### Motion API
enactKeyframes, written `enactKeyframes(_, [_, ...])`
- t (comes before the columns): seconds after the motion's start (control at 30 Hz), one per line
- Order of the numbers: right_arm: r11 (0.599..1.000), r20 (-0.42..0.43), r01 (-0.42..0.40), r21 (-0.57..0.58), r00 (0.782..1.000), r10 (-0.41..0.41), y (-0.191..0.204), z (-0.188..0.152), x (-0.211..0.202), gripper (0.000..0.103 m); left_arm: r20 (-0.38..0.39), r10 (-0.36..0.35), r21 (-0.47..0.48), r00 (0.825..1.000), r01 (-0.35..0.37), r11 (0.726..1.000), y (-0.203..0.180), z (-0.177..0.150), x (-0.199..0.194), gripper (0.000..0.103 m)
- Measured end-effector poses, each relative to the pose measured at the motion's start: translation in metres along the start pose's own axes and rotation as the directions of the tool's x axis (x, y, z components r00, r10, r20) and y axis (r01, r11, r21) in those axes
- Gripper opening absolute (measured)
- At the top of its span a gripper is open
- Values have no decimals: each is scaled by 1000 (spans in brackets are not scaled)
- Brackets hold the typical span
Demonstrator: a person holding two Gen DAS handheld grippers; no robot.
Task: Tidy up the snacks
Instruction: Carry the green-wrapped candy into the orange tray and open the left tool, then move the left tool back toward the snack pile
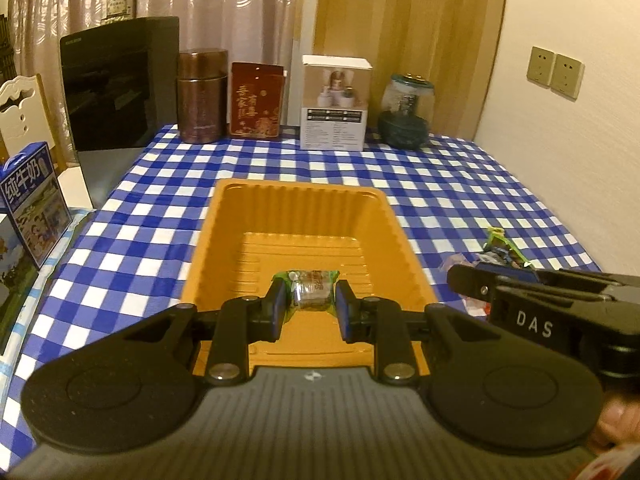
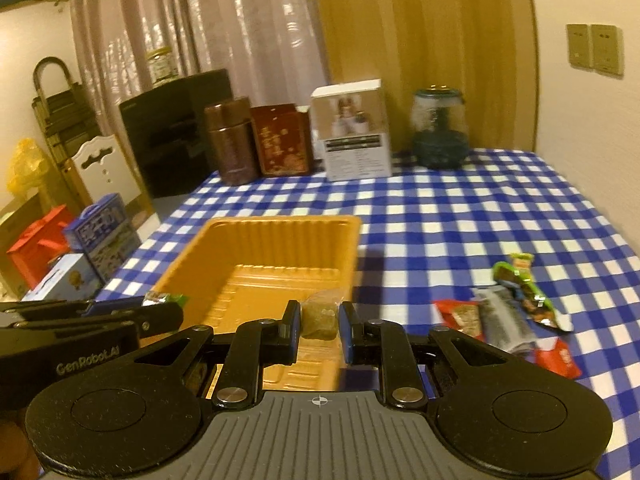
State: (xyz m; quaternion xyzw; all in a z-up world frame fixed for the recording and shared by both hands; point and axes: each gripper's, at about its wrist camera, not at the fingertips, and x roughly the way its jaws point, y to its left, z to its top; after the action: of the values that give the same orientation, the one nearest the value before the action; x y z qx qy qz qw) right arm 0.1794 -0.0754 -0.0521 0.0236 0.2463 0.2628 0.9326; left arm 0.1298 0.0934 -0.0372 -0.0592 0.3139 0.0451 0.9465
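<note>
Left gripper [image 1: 310,306]: fingers narrowed onto a clear-and-green wrapped snack [image 1: 313,287], held over the near end of the tray [image 1: 224,216], inside its rim.
Right gripper [image 2: 319,322]: fingers closed in on a brownish snack [image 2: 320,314], at the tray's near right corner; whether above the floor or the rim is hard to tell.
Tray: orange, ribbed walls, no loose snacks visible on its floor.
Loose snacks [image 2: 508,316]: a small heap right of the tray, on the checked cloth [image 2: 460,216], well apart from it.
Step in hand: both held pieces are being delivered into the tray.
Next move: likely lower each piece to the tray floor, spread the fingers, lift clear without dragging wrappers out.
After that: right gripper goes back to the heap right of the tray.
Care: grippers sit close together; stagger the releases.
</note>
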Motion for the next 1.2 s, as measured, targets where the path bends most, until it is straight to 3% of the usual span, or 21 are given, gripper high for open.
enactKeyframes(0.63, [999,-52,-27,-41,998,24,31,-4,22,21,-41,-29,-43,999,28,999,31,-1,16,24])
enactKeyframes(0.73, [998,-64,-43,-34,997,41,32,-4,25,22,-45,-26,-56,999,23,998,34,-1,18,31])
enactKeyframes(0.83, [998,-70,-53,-22,996,52,31,-4,27,32,-39,-19,-67,999,17,998,37,-1,18,36])
enactKeyframes(0.87, [999,-69,-50,-22,996,48,31,-4,27,43,-37,-17,-68,999,14,998,38,0,17,36])
enactKeyframes(0.9, [999,-63,-48,-18,997,47,30,-4,26,46,-35,-15,-70,999,12,998,39,0,17,36])
enactKeyframes(1.2, [1000,-38,-21,5,999,21,21,-2,17,47,-37,-10,-73,999,7,997,39,-3,14,36])
